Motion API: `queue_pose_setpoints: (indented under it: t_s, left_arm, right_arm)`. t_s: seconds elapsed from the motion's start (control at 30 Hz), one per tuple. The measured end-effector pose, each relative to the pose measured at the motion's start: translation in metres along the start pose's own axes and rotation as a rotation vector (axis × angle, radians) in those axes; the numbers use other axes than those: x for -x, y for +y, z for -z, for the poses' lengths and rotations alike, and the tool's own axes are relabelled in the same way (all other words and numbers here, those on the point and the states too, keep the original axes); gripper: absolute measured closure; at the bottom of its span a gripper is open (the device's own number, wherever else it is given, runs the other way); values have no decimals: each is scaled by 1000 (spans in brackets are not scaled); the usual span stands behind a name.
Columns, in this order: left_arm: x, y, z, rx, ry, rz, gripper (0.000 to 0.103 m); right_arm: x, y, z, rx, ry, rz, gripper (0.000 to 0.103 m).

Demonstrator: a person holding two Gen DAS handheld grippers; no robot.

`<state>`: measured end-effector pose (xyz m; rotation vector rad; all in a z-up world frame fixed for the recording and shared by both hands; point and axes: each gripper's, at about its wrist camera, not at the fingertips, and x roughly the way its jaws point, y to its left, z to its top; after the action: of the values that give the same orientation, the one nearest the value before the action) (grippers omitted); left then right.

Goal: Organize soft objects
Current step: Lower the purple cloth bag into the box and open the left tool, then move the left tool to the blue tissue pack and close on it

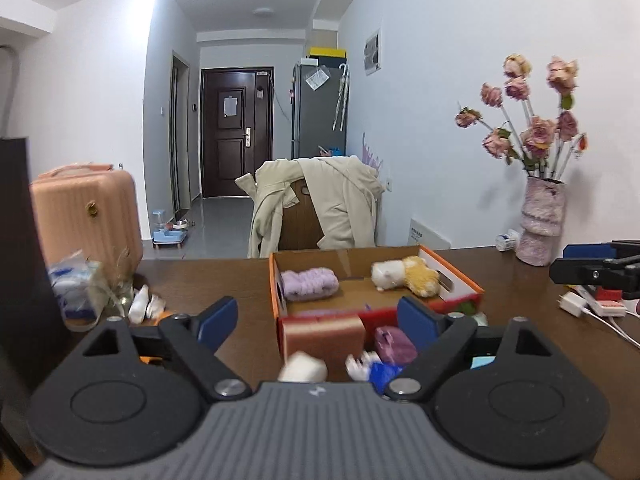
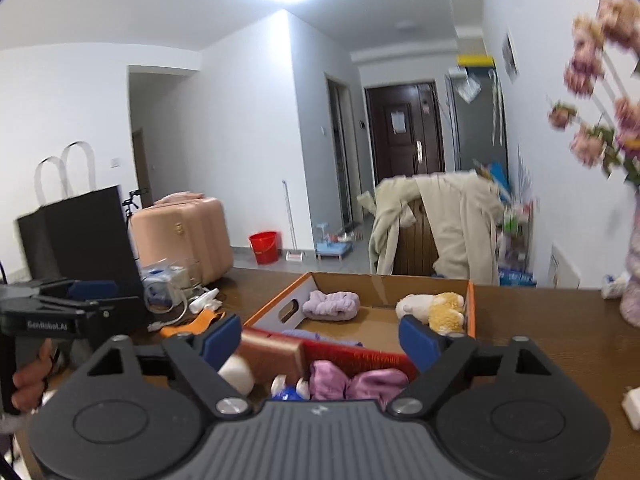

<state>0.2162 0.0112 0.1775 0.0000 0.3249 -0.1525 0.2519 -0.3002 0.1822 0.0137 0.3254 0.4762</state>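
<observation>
The cardboard box (image 1: 460,276), orange outside and plain brown within, sits in the middle of both views on the brown table (image 1: 224,276). Inside it, a lilac fleecy headband (image 1: 310,283) lies toward the left and a white-and-yellow plush toy (image 1: 404,274) toward the right, well apart, with bare floor between them. Nearer the cameras, low in the frame, more soft things wait: a pink satin pouch (image 2: 356,384), a small white-and-blue toy (image 2: 288,390), a white fluffy ball (image 2: 236,372), and a tan-and-red cushion-like block (image 1: 324,336) leaning against the box's near wall. Their lower parts are hidden behind the gripper bodies, so what they rest on is probably the table, though that is not certain.

The left gripper (image 1: 316,320) has its blue pads spread wide with nothing between them; the right gripper (image 2: 320,340) is likewise wide apart and empty. In the right wrist view a hand (image 2: 28,384) holds the left tool at the lower left edge.

Risks from here: the waiting items are crowded, so closing on one could pinch a neighbour too, or nudge the ball off sideways. The satin looks slippery and may slide out of a shallow pinch. The vase of dried roses (image 1: 540,216) at the right of the left wrist view, and the chargers (image 1: 592,304) beside it, stand close enough for a wide swing of the right tool to catch them.
</observation>
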Motion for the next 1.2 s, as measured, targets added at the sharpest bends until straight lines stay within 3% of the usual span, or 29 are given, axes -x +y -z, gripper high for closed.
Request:
queue_pose_setpoints:
  t_s: [0.2,0.33,0.43,0.63,0.8,1.07,1.2]
  left_arm:
    - [68,-9,49,25,-71,-36,1]
    - [92,-13,80,43,-105,-96,0]
    - [101,-14,103,47,-93,-67,0]
    - [91,-15,130,40,-28,-18,0]
    - [89,-8,137,57,-11,-30,0]
    - [73,-2,136,78,32,-63,0]
    - [46,0,129,89,67,-42,0]
  right_arm:
    - [66,36,48,109,-96,50,4]
    - [84,59,88,139,-95,98,2]
    - [91,74,115,110,-67,92,2]
    - [87,80,148,79,6,103,1]
    - [76,80,161,31,67,113,1]
    - [57,73,161,-61,74,129,4]
    - [32,63,153,-99,88,110,16]
